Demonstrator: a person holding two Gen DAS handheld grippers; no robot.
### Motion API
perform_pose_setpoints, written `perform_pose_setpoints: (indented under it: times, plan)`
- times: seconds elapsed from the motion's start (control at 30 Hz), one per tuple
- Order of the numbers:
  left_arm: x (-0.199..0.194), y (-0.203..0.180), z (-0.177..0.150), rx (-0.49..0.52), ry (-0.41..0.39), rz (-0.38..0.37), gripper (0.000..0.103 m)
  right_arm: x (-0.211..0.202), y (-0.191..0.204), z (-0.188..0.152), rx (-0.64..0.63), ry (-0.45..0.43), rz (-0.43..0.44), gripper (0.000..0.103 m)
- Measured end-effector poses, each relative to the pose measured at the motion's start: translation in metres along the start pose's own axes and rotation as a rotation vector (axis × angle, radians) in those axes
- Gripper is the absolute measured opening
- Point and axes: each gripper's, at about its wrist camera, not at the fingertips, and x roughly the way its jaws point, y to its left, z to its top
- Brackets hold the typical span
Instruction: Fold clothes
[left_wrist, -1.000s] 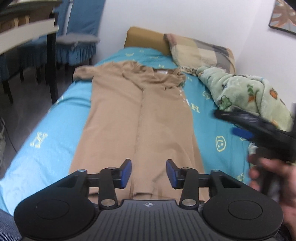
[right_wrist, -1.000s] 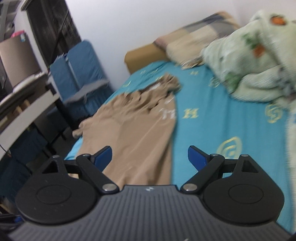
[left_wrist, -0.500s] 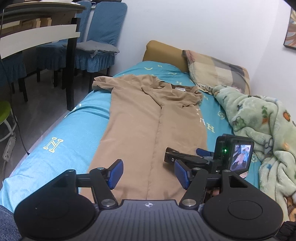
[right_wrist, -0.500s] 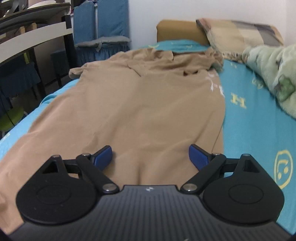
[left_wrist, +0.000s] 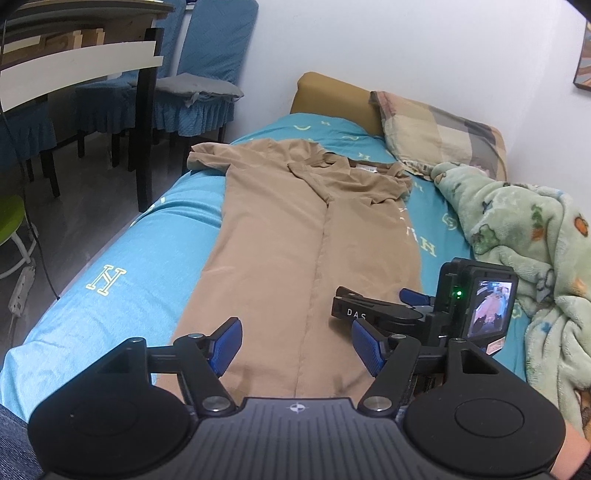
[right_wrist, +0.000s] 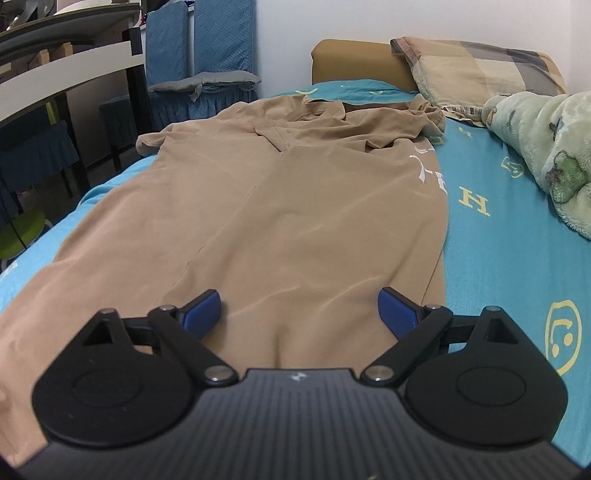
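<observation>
The left gripper (left_wrist: 296, 345) is wide open over the near end of the tan clothes (left_wrist: 295, 236); its jaws have just been opening, holding nothing. The right gripper (right_wrist: 299, 308) is wide too, low on the cloth, after swinging in from the side. The clothes lie flat down the blue bed (left_wrist: 122, 266). A pinch may bunch the thin cloth.

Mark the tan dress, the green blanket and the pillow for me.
tan dress (right_wrist: 295, 221): right wrist view, middle of the front.
green blanket (left_wrist: 535, 229): left wrist view, top of the heap.
pillow (right_wrist: 480, 70): right wrist view, middle of its checked cover.
</observation>
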Motion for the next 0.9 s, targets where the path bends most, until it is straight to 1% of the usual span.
perform_pose_setpoints:
  times: [0.5, 0.9]
  plan:
    - [0.007, -0.01, 0.0, 0.033, 0.006, 0.035, 0.069, 0.001, 0.0, 0.0, 0.0, 0.001, 0.0, 0.094]
    - [0.015, -0.013, 0.0, 0.039, 0.027, 0.014, 0.069, 0.001, 0.0, 0.0, 0.0, 0.001, 0.0, 0.094]
